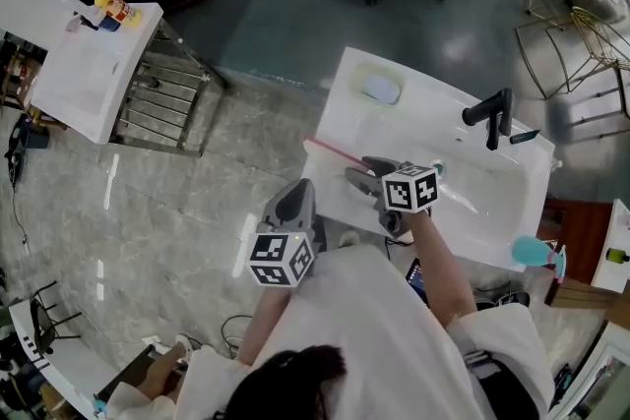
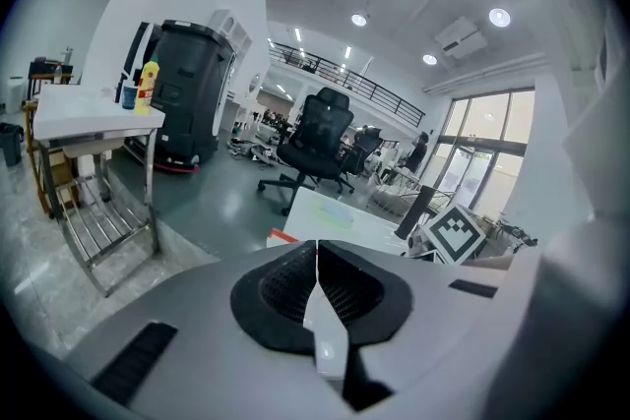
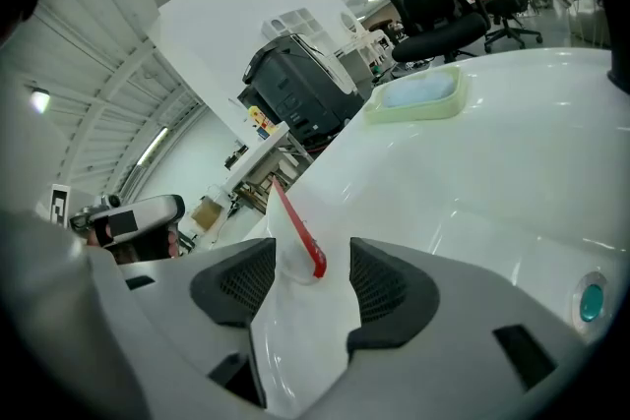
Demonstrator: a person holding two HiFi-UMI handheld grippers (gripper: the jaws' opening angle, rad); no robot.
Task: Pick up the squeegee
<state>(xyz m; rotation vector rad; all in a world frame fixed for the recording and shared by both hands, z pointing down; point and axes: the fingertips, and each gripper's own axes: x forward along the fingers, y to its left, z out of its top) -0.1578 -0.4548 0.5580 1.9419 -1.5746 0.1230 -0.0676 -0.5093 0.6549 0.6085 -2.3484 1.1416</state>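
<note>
Step in hand: the approach to the grasp, judged not yet completed.

The squeegee [image 1: 333, 152] is lying on the white basin top [image 1: 472, 202] at its left edge, towards the near-left corner, with its red strip appearing to reach out past that edge. The right gripper [image 1: 354, 176] is sitting low over that same corner. In the right gripper view its jaws are standing apart, and the squeegee [image 3: 298, 233] is running between them, nearer the left-hand pad. No pad is pressing on it, and whether the nearer one is touching it cannot be told.

The left gripper [image 1: 295, 198] is hanging off the near edge of the basin top, over the floor. Its jaws are resting together with nothing between them (the left gripper view is showing the pads meeting along one line).

Next move, as a judgement: the right jaws are needing to close squarely on the squeegee before any lift. The strip is looking thin, so an off-centre closure is risking a slip.

Writing: none is reading legibly. Both marker cubes are showing only black-and-white square patterns. The yellow bottle [image 1: 116, 8] on the far table is carrying a label too small to read.
</note>
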